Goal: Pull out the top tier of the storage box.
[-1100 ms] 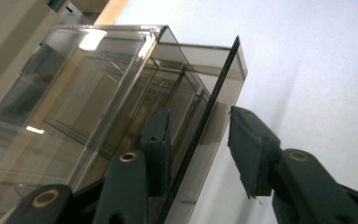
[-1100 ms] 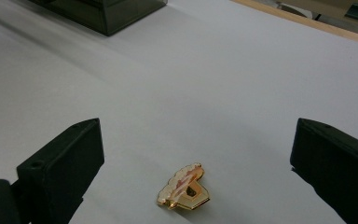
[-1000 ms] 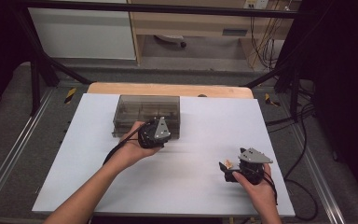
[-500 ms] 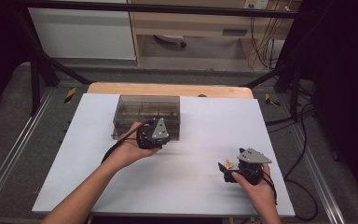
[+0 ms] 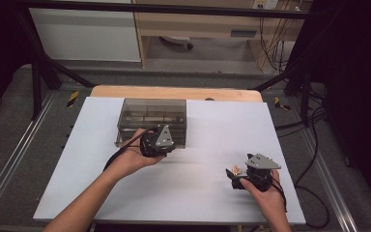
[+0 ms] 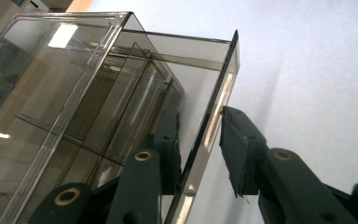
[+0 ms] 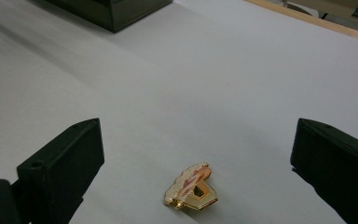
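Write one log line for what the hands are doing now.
left gripper: closing around smoky plastic organizer box wall | right gripper: open over gold pin

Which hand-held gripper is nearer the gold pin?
Right. The right hand-held gripper stands open around the gold pin; the left hand-held gripper is across the table, jaws straddling the smoky plastic box's wall.

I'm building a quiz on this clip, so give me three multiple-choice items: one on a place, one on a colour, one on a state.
1. Where is the pin?
A. on the sheet between the right gripper's jaws
B. in the box
C. on the floor

2. What colour is the box?
A. red
B. smoky clear
C. white

3. How do the left gripper's jaws stand?
A. far from the box
B. gripping the pin
C. astride the drawer front, closing

Answers:
1 A, it lies on the sheet between the jaws.
2 B, its dividers show through.
3 C, one jaw on each side.
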The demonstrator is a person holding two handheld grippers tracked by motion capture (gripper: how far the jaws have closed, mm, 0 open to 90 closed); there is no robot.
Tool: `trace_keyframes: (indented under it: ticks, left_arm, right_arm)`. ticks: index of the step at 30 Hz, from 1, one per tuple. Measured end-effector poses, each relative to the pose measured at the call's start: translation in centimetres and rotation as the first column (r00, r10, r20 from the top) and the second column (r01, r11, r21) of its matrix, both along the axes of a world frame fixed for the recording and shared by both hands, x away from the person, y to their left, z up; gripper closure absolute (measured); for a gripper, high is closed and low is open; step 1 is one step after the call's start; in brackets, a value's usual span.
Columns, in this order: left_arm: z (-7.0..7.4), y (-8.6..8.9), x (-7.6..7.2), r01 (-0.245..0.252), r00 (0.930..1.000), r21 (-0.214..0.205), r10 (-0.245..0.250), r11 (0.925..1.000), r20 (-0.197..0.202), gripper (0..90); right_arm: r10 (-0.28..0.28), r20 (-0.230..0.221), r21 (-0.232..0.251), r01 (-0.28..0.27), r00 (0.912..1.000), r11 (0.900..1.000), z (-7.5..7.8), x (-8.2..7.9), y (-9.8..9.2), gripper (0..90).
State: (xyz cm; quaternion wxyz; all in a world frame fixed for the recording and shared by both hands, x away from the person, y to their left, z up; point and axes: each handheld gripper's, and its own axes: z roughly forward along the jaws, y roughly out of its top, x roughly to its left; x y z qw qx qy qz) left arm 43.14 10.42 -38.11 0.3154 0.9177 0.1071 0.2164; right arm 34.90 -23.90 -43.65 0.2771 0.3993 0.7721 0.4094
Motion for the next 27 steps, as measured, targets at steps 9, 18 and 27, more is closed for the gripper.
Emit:
trace_keyframes:
  ticks: [9, 18, 27]
  left_arm:
    - [0.0, 0.2, -0.4, 0.01, 0.9998, -0.007, -0.01, 0.9999, -0.015, 68.7]
    - [-0.1, 0.2, -0.9, 0.017, 0.9997, 0.001, -0.017, 0.9999, -0.015, 69.3]
    - [-0.1, 0.2, -1.3, 0.022, 0.9996, 0.012, -0.022, 0.9997, -0.018, 69.8]
  right_arm:
    - [-0.001, -0.002, 0.001, 0.001, 1.0, 1.0, 0.0, 0.0, 0.0, 3.4]
    - [0.002, -0.002, 0.003, -0.002, 1.0, 1.0, 0.0, 0.0, 0.1, 3.4]
    - [-0.003, -0.001, 0.005, 0.003, 1.0, 1.0, 0.1, -0.1, 0.0, 3.5]
